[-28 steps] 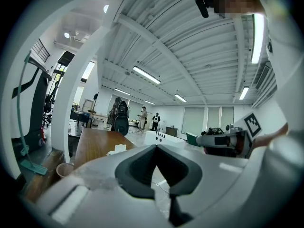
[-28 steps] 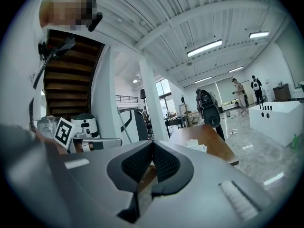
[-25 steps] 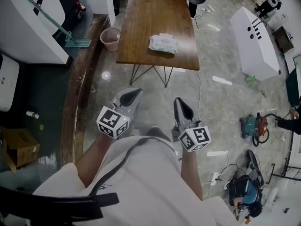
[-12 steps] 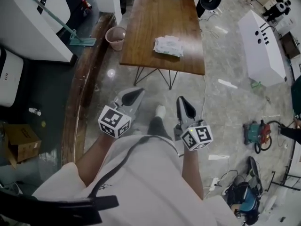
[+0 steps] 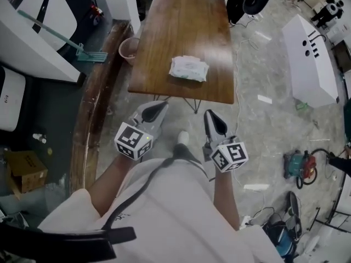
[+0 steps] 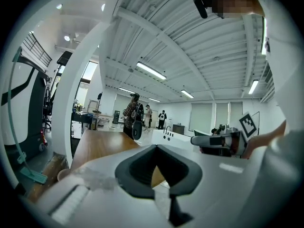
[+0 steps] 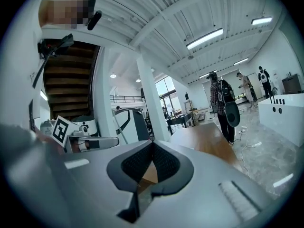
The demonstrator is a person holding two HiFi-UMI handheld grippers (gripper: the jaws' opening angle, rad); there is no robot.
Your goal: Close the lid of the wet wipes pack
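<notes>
The wet wipes pack [image 5: 189, 68], white with pale green print, lies flat near the front edge of a brown wooden table [image 5: 181, 21]. From this distance its lid cannot be made out. My left gripper [image 5: 160, 105] and right gripper [image 5: 209, 115] hang side by side over the floor, just short of the table's front edge and well below the pack in the picture. Both are shut with nothing between the jaws. The left gripper view has its shut jaws [image 6: 155, 147] pointing along the tabletop [image 6: 102, 144]. In the right gripper view the jaws [image 7: 152, 143] are shut too, with the table [image 7: 204, 137] ahead.
A pink bin [image 5: 129, 49] stands at the table's left corner beside a raised wooden ledge [image 5: 93, 108]. A long white counter [image 5: 310, 59] sits to the right. Cables and a red-teal machine [image 5: 299, 166] lie on the floor. People [image 6: 133, 120] stand beyond the table's far end.
The person has walked toward the table: its front edge and the pack are now much nearer to both grippers. Both grippers stay shut and side by side.
</notes>
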